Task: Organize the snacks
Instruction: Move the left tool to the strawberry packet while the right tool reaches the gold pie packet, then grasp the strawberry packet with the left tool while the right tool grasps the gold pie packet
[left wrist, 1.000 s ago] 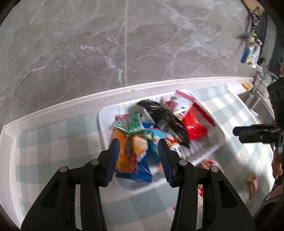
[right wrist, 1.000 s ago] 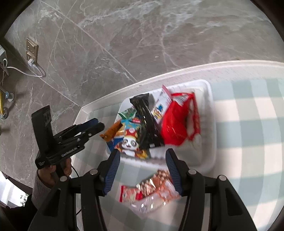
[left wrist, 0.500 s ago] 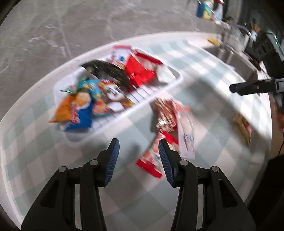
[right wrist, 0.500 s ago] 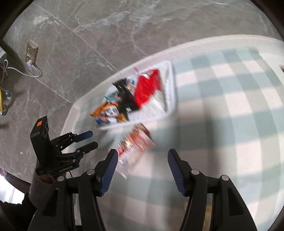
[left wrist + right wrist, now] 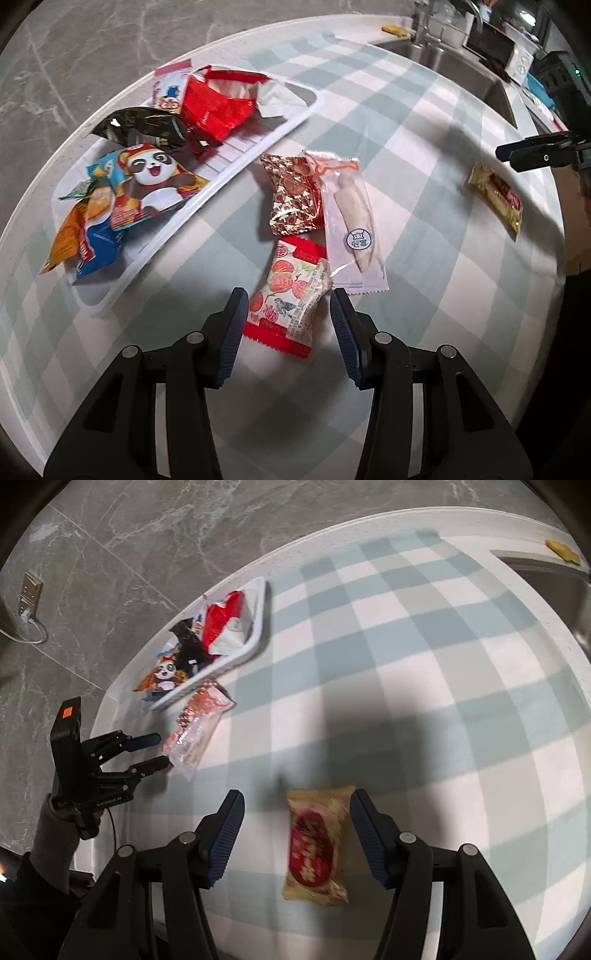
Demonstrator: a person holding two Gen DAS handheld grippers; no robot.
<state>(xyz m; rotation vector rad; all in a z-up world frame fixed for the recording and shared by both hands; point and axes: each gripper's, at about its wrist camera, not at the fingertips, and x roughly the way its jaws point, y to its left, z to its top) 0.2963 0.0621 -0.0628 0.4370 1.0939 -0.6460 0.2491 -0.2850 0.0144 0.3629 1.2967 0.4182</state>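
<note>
While both grippers (image 5: pixel 286 325) (image 5: pixel 295 834) gape — four packets (image 5: pixel 293 194) lie outside one tray (image 5: pixel 258 147).

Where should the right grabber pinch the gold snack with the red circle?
Probably across its middle, coming straight down from above. The gold packet lies flat on the checked cloth, its long sides facing the two fingers of the right gripper, which already straddle it, open. The narrow middle fits between them; the crimped ends look flimsy.
</note>
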